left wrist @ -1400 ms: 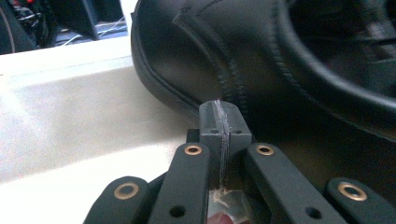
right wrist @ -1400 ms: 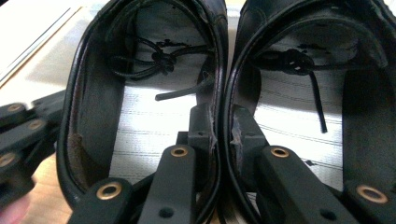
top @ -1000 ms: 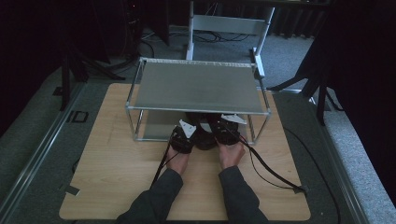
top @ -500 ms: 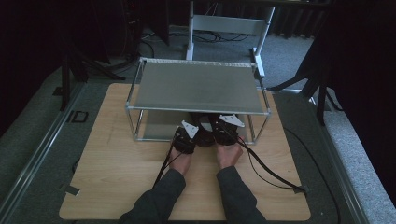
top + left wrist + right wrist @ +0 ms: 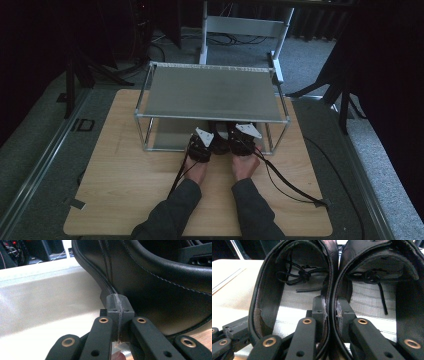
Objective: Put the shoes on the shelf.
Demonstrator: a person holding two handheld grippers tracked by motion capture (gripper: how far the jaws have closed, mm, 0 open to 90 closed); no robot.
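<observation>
A pair of black leather shoes [image 5: 220,136] stands on the lower shelf of a metal rack [image 5: 212,92]. My right gripper [image 5: 331,307] is shut on the two inner collar walls, pinching the left shoe [image 5: 264,290] and the right shoe [image 5: 409,302] together. My left gripper [image 5: 119,302] is shut, pad against pad, with its tips touching the back of a shoe's heel [image 5: 162,290]; nothing shows between its pads. In the high view both grippers, left [image 5: 202,142] and right [image 5: 241,137], sit side by side at the rack's front edge.
The rack stands on a wooden table [image 5: 125,190], its top shelf bare. The pale lower shelf [image 5: 45,310] stretches left of the shoes. Cables [image 5: 285,180] trail from the grippers over the table's right side. A grey frame [image 5: 245,25] stands behind the table.
The left hand has edged slightly forward toward the rack's lower shelf. The right hand has kept still.
</observation>
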